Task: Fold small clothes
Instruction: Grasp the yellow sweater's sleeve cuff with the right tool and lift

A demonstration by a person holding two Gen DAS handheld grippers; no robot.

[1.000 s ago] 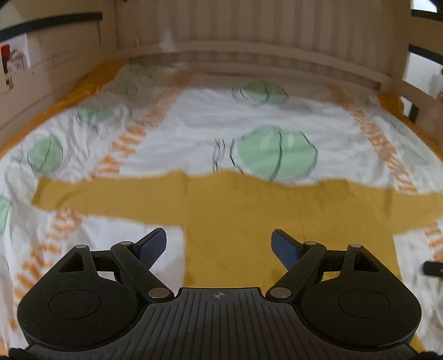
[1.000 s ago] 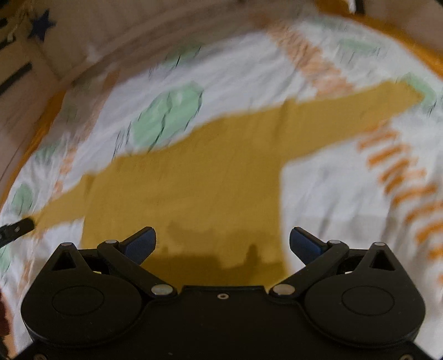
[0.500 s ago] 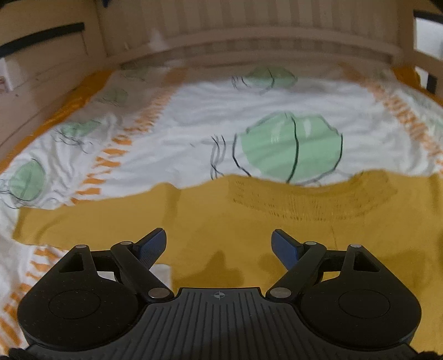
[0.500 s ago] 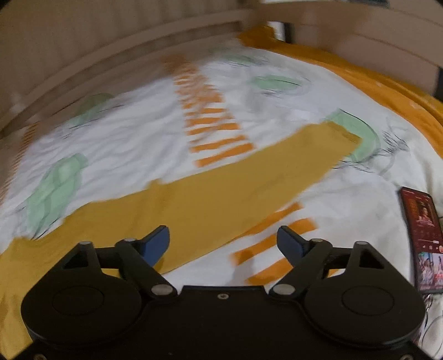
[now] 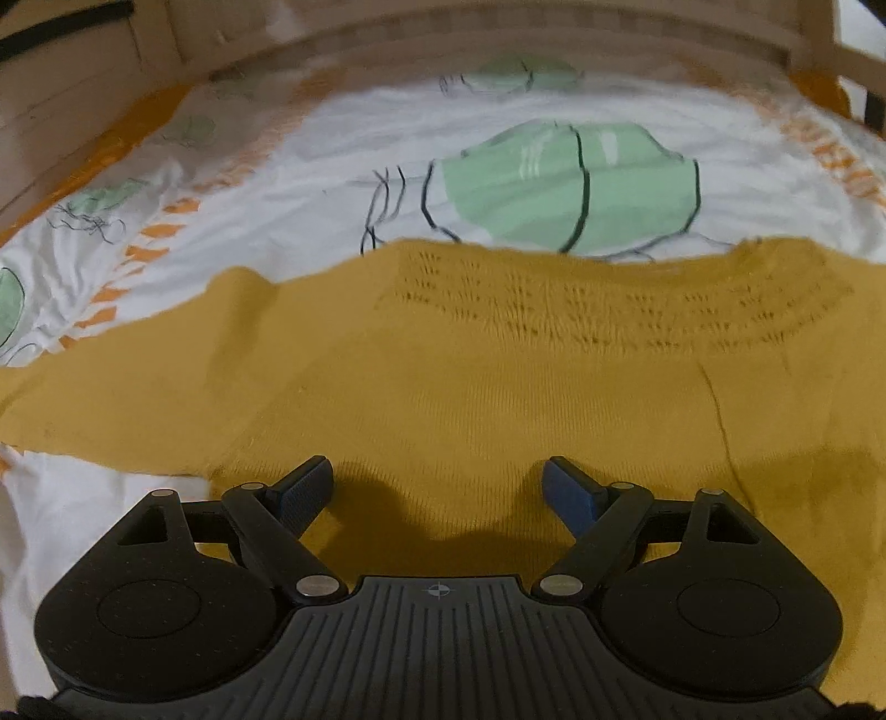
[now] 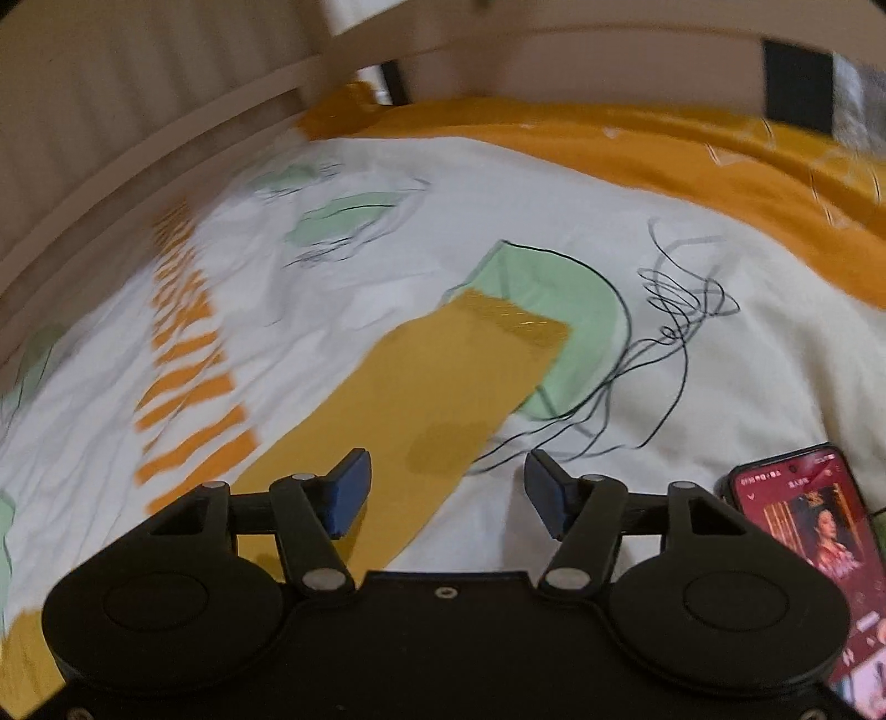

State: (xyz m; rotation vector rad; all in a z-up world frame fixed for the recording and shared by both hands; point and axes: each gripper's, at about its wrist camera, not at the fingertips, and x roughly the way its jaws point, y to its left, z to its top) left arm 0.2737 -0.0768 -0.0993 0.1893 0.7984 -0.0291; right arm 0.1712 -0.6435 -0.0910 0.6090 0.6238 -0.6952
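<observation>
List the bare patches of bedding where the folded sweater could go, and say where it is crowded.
Free: sheet between the sweater collar and the headboard; sheet between the sleeve and the orange stripes. Crowded: right of the sleeve, by the phone.

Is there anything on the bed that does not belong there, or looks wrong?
Yes: a phone with its screen lit lies on the sheet, beside the right tongs, apart from the sweater's sleeve. It has no part in the folding. The sweater lies flat.
</observation>
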